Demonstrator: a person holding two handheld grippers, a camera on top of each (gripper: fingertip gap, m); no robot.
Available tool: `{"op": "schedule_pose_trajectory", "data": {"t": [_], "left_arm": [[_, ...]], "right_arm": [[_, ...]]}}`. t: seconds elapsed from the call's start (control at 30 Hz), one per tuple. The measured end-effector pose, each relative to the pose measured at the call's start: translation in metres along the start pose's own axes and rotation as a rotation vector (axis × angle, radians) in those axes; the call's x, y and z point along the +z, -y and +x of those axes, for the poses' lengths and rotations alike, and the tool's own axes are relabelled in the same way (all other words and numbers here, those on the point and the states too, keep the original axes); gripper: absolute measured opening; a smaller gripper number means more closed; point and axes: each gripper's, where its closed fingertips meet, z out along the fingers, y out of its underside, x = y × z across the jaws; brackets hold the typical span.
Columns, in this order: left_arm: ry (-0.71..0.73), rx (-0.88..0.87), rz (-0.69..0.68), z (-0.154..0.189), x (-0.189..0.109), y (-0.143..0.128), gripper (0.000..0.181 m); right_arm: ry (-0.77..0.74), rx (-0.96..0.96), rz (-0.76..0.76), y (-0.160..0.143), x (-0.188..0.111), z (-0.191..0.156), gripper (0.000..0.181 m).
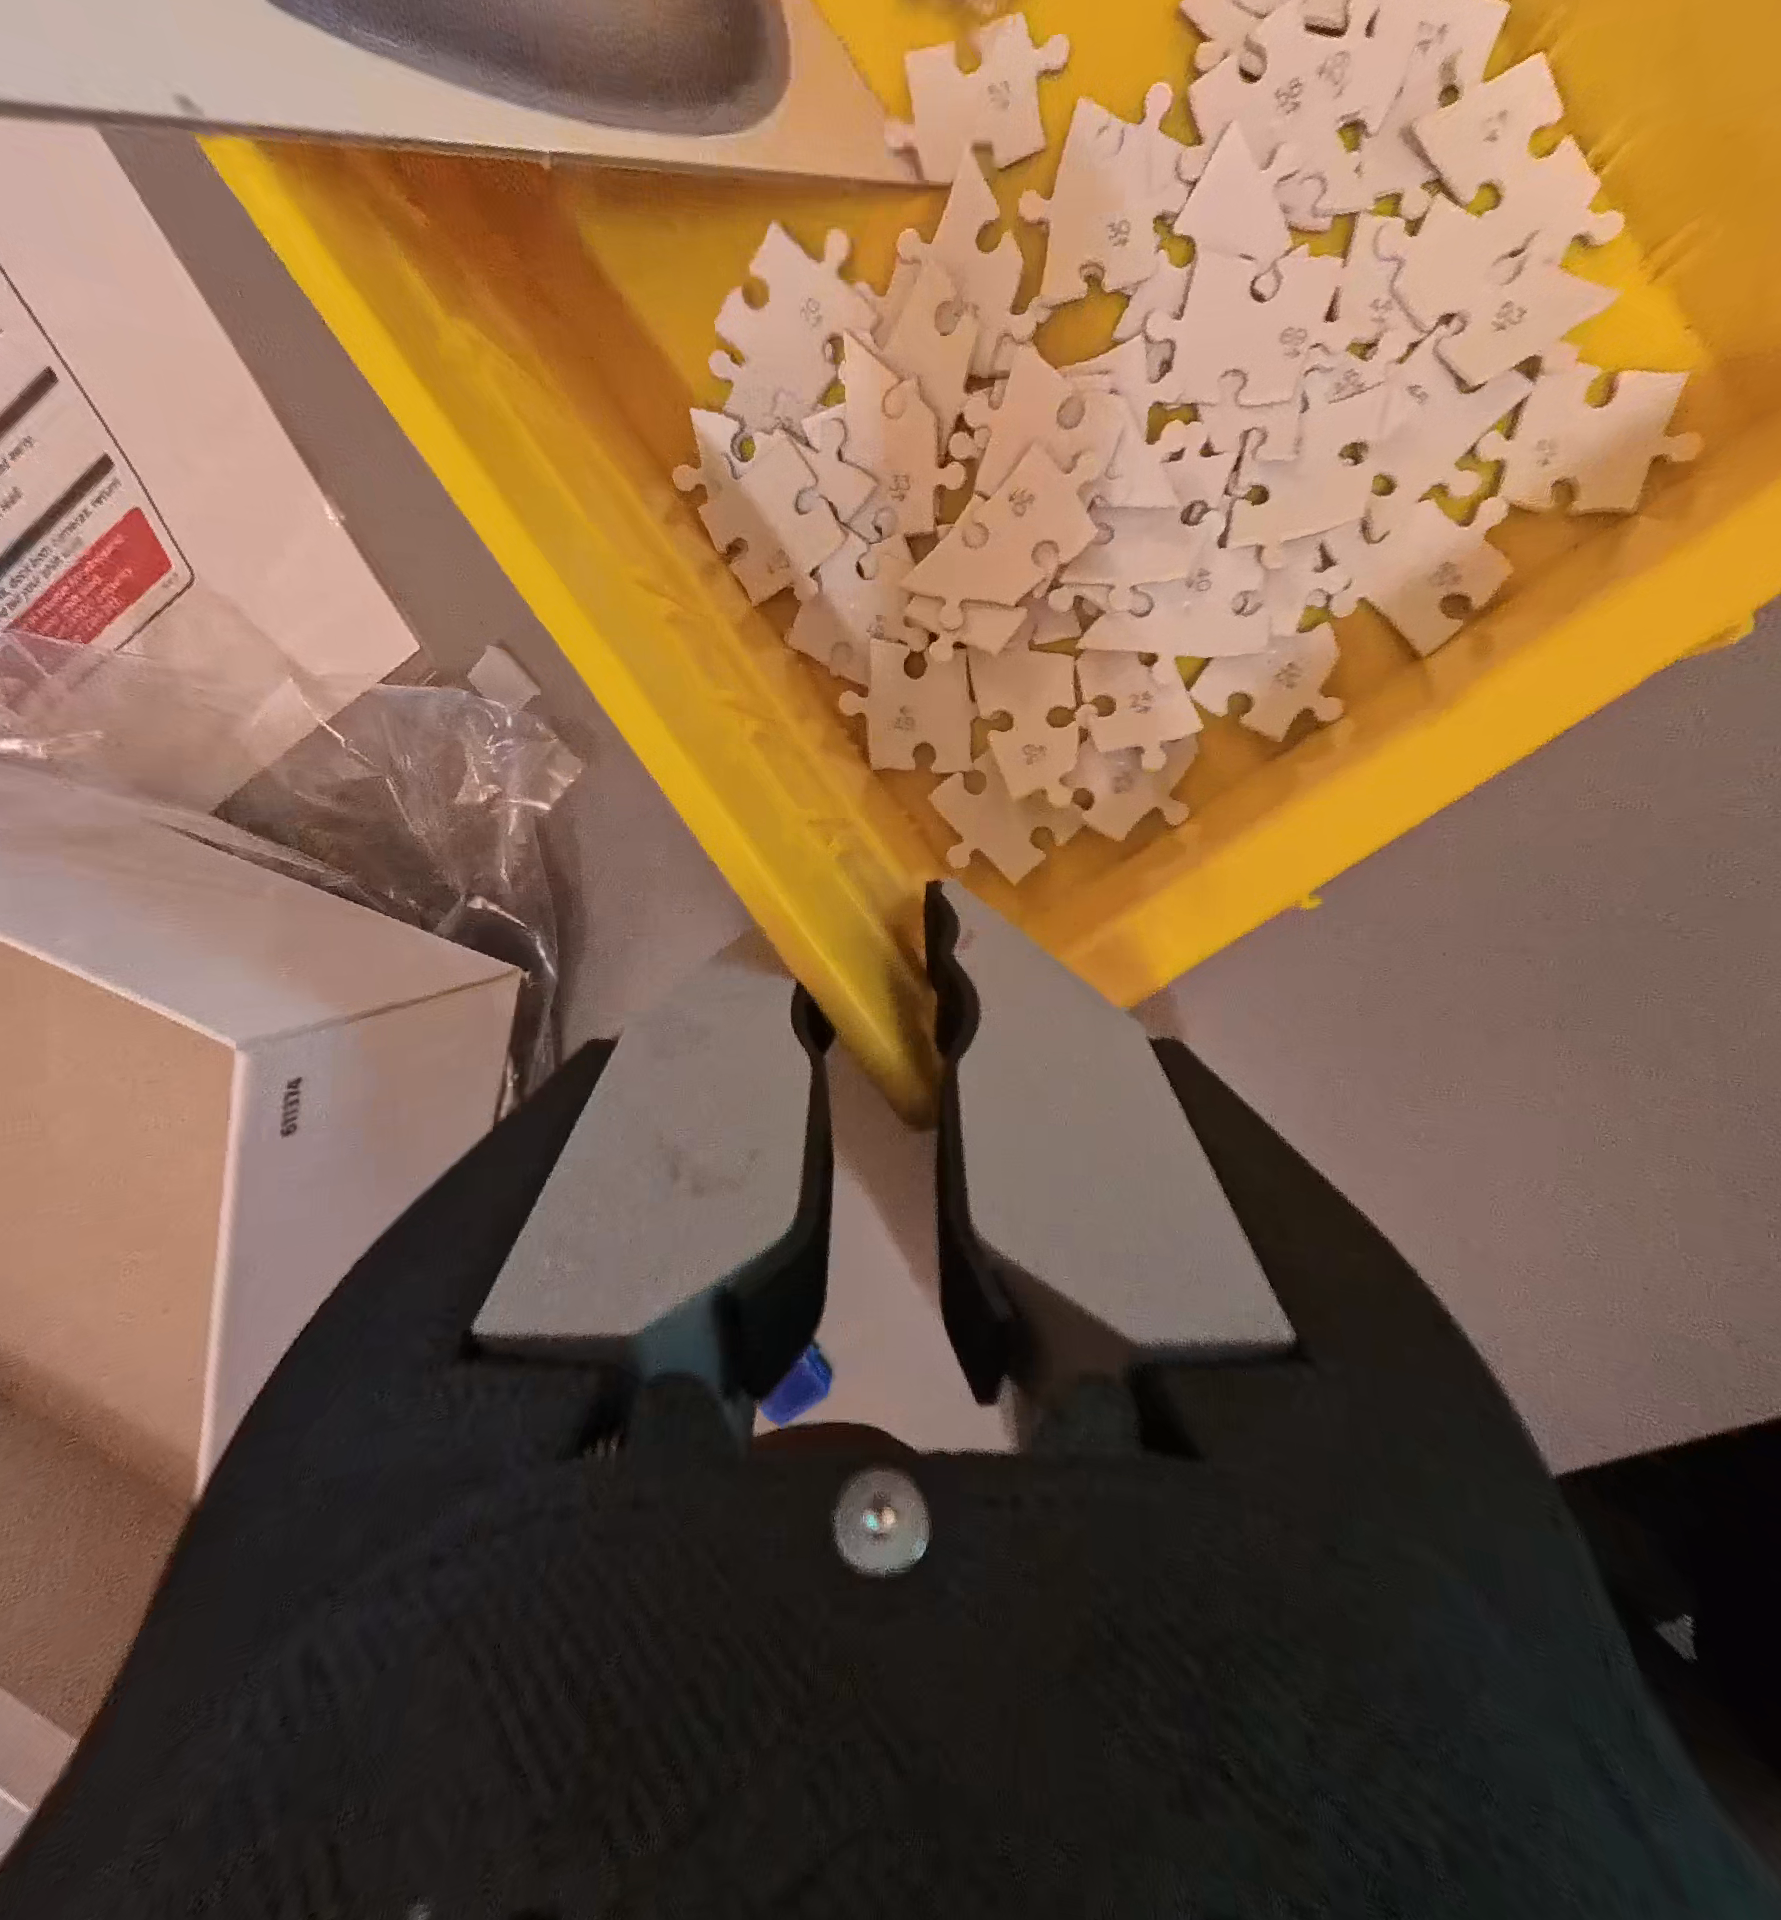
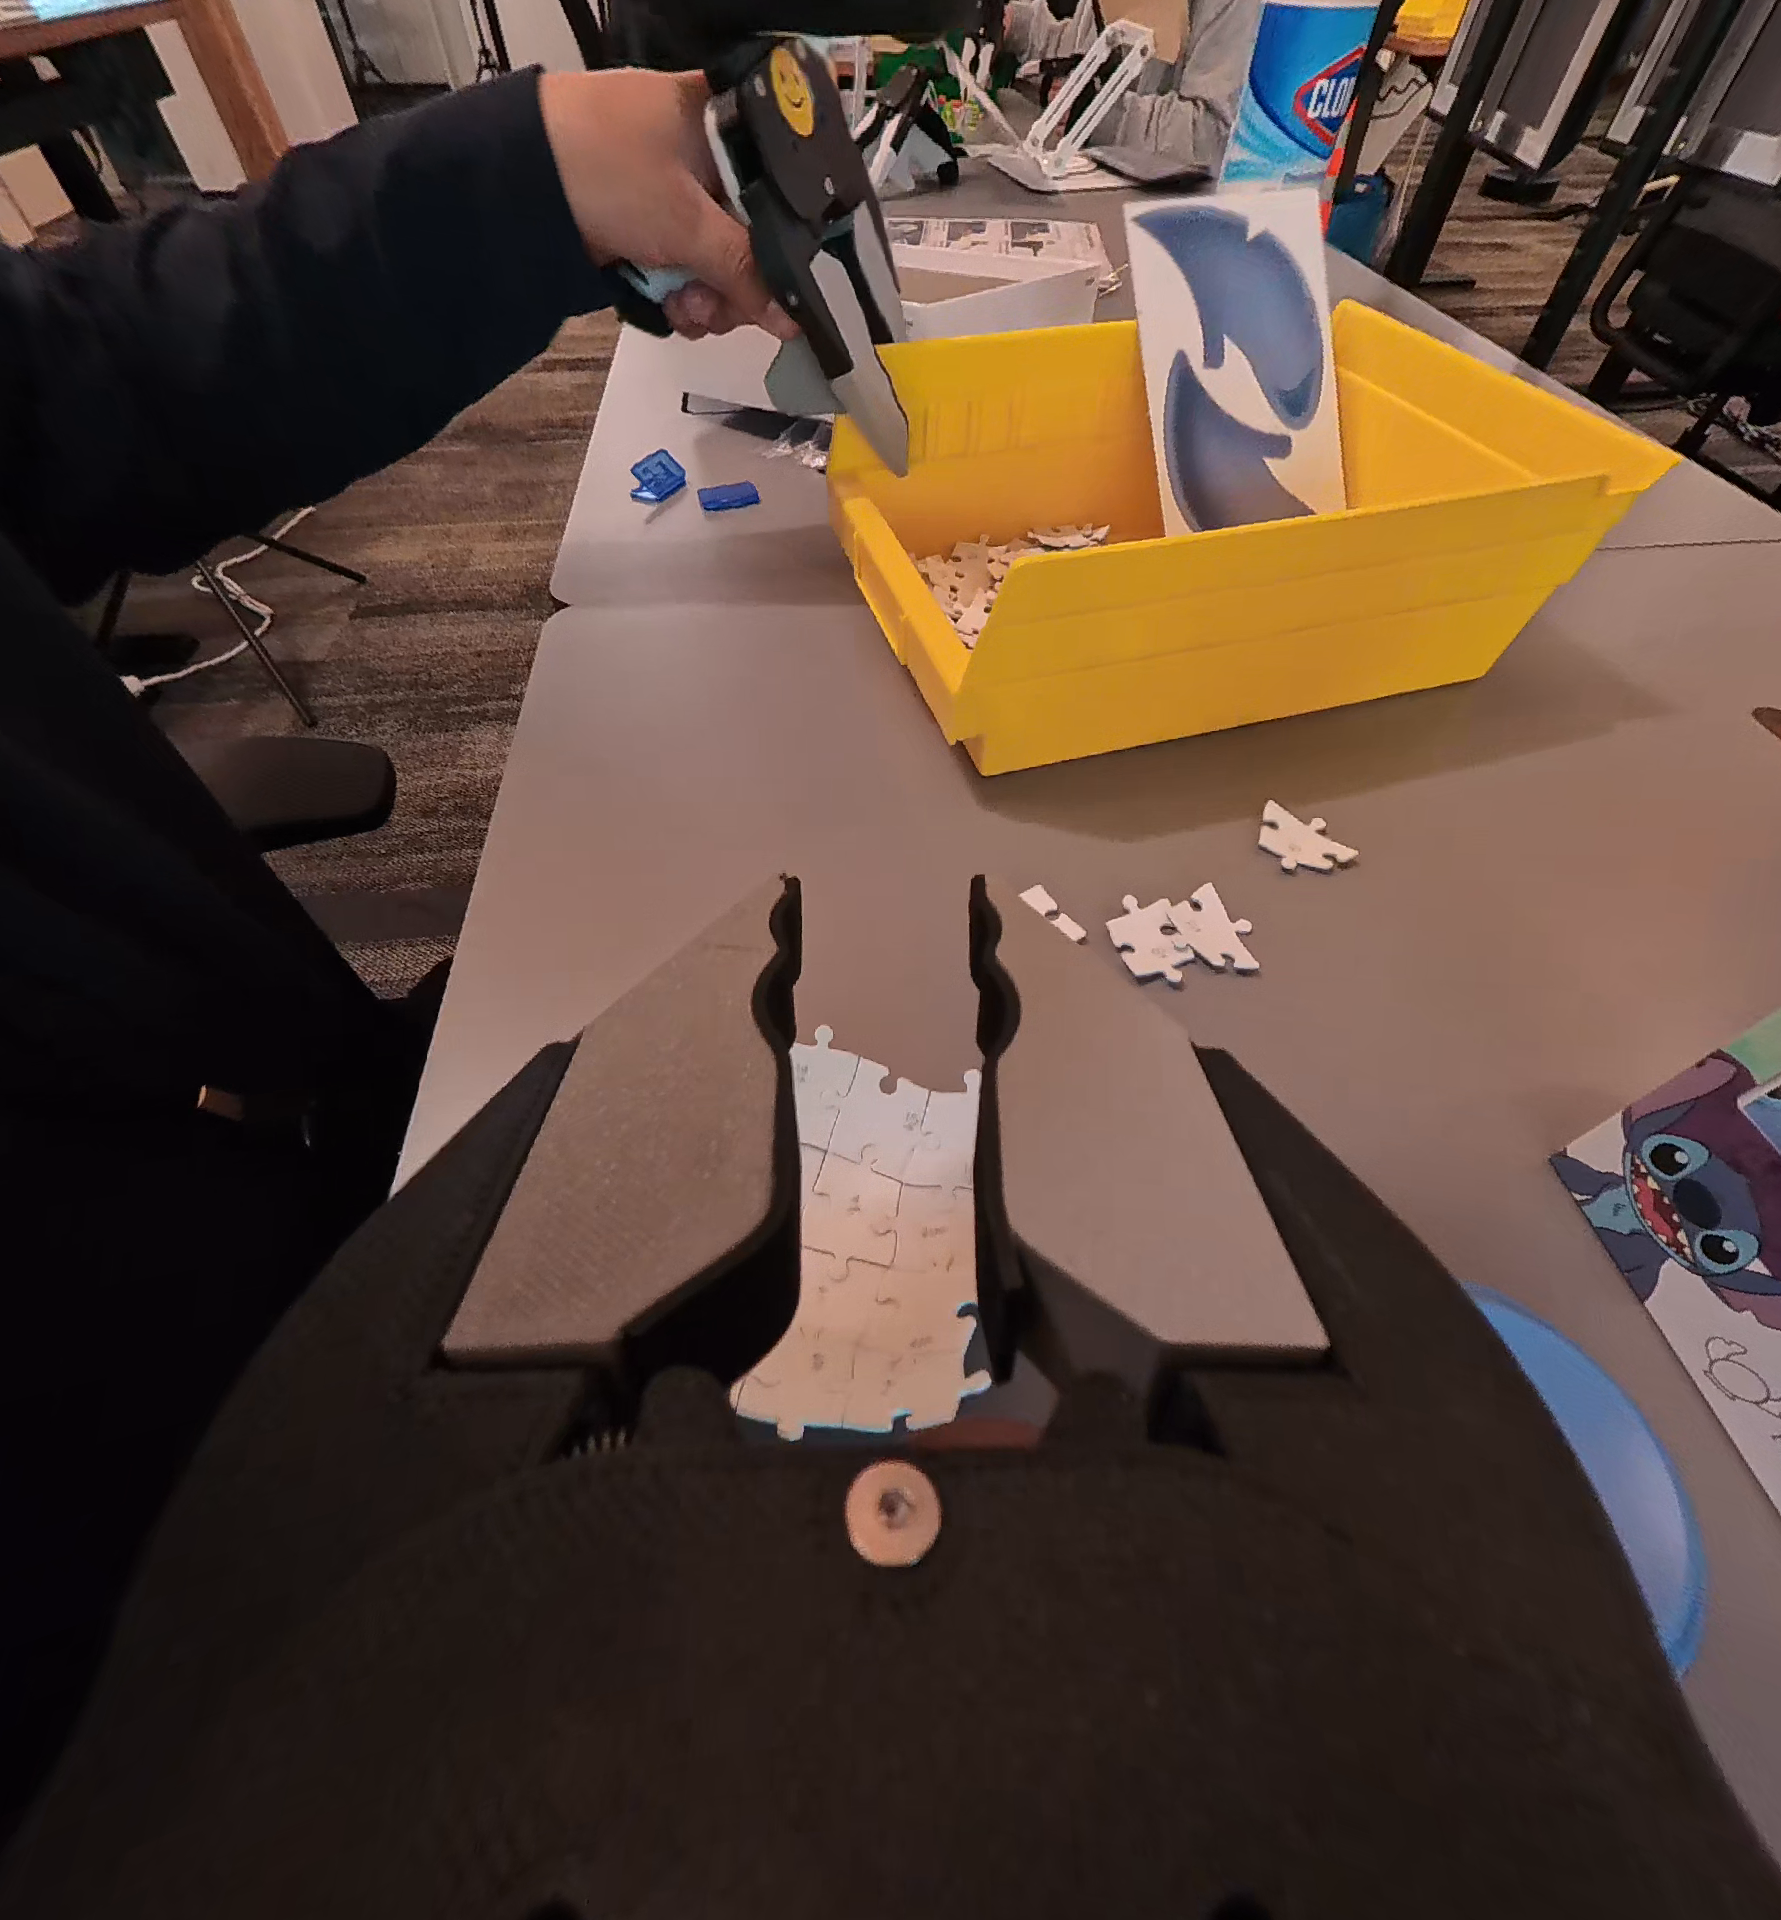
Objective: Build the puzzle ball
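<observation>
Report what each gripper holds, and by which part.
The left gripper holds nothing, open at the yellow bin corner. The right gripper is open, straddling the joined puzzle pieces; contact cannot be told.

The bin (image 2: 1229,665) stands on the table (image 2: 720,748), toward its far side. Loose puzzle pieces (image 1: 1156,457) lie heaped inside the bin. A card (image 2: 1244,364) stands upright in the bin, leaning against its far wall. The left gripper (image 2: 865,416) hangs over the bin's left rim. Four loose pieces (image 2: 1182,930) lie on the table in front of the bin. Nearer still, the joined puzzle section (image 2: 886,1226) lies between the fingers of the right gripper (image 2: 881,904). A printed sheet (image 2: 1738,1278) lies at the table's right edge.
</observation>
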Motion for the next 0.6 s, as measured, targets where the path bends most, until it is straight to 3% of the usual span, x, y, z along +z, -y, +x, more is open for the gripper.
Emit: {"op": "schedule_pose_trajectory", "data": {"t": [0.17,0.3,0.5,0.6], "left_arm": [[-0.004,0.028,0.035,0.012,-0.003,0.000,0.015],[0.023,0.016,0.169,-0.002,-0.017,0.020,0.047],[0.017,0.001,0.581,-0.034,-0.053,0.106,0.056],[0.017,0.021,0.734,-0.042,-0.053,0.148,0.061]], "right_arm": [[-0.016,0.016,-0.008,-0.004,-0.002,0.007,0.029],[-0.048,0.039,0.004,-0.006,-0.005,0.019,0.029],[-0.043,0.109,0.023,-0.006,0.005,0.041,0.031],[-0.033,0.125,0.018,-0.001,0.015,0.049,0.034]]}}
